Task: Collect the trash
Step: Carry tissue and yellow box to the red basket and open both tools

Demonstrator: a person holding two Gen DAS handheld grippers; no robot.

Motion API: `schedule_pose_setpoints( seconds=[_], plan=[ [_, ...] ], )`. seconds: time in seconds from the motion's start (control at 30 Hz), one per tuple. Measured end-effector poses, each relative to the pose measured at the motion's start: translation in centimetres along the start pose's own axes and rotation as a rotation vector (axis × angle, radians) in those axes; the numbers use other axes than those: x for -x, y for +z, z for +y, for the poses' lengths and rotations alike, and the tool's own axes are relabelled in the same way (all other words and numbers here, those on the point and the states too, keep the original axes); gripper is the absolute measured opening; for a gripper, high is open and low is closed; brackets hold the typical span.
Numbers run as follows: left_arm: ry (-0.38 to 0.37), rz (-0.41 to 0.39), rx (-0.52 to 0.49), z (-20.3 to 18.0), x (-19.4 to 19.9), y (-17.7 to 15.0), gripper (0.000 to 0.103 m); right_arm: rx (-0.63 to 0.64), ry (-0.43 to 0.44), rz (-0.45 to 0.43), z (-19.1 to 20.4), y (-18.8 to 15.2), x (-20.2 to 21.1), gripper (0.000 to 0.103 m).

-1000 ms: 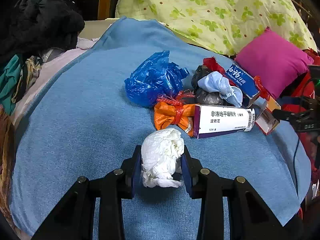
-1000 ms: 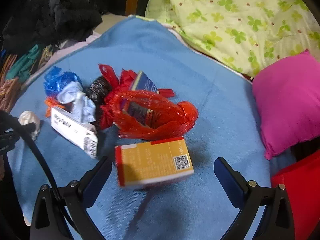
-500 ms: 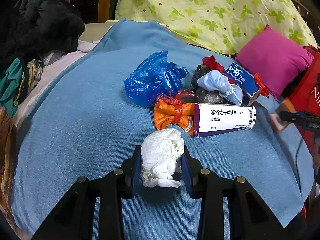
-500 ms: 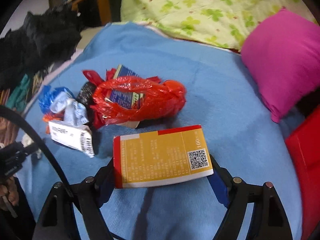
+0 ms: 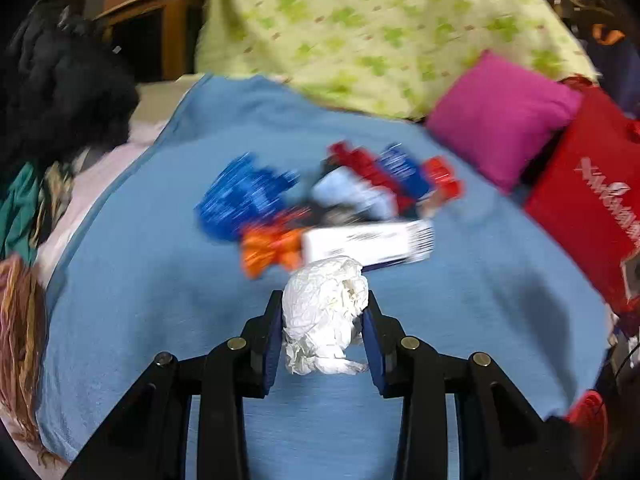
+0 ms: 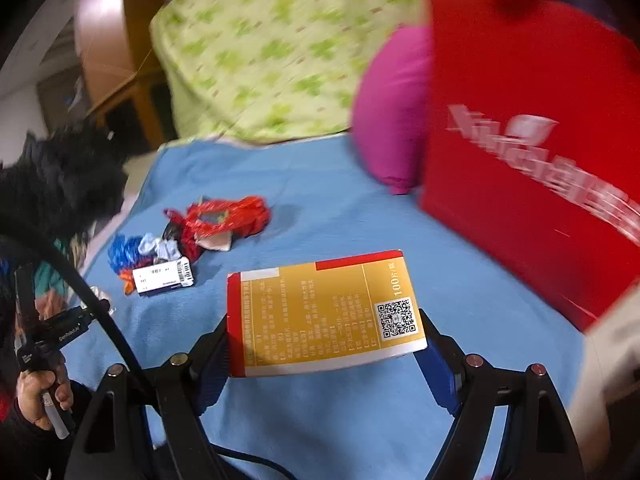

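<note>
My left gripper (image 5: 323, 312) is shut on a crumpled white tissue wad (image 5: 324, 316), held just above the blue blanket (image 5: 140, 280). My right gripper (image 6: 324, 344) is shut on a yellow and red medicine box (image 6: 320, 316), lifted above the blanket (image 6: 320, 184). A trash pile lies beyond: a blue plastic bag (image 5: 240, 196), an orange bag (image 5: 268, 252), a white medicine box (image 5: 368, 244), a red plastic bag (image 6: 224, 220). A red paper bag (image 6: 528, 148) stands at the right, also in the left wrist view (image 5: 592, 216).
A magenta pillow (image 5: 500, 116) and a green-patterned quilt (image 5: 380, 28) lie at the back. Black clothing (image 5: 60, 92) is piled at the left. The person's left hand and gripper handle (image 6: 44, 344) show at the lower left of the right wrist view.
The right gripper closed on the yellow box, lifted it and swung right toward the red paper bag. The left gripper, still holding the tissue, lifted and turned rightward; its view is blurred.
</note>
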State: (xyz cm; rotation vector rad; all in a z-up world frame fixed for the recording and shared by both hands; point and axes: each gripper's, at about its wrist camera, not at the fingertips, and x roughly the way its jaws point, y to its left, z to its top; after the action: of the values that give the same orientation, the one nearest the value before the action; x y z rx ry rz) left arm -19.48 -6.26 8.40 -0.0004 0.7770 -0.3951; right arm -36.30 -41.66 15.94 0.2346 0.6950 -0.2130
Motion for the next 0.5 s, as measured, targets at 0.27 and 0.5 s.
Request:
schedule_pose_setpoints(
  seconds=[0.27, 0.5],
  plan=[
    [-0.181, -0.07, -0.137, -9.6, 5.1, 1.6, 0.038, -0.129, -0.065, -0.125, -5.0, -3.6, 11.1, 0.083],
    [-0.328, -0.064, -0.251, -17.9, 7.8, 0.1, 0.038, -0.187, -0.123, -0.184, -7.2, -7.5, 19.7, 0.083]
  ],
)
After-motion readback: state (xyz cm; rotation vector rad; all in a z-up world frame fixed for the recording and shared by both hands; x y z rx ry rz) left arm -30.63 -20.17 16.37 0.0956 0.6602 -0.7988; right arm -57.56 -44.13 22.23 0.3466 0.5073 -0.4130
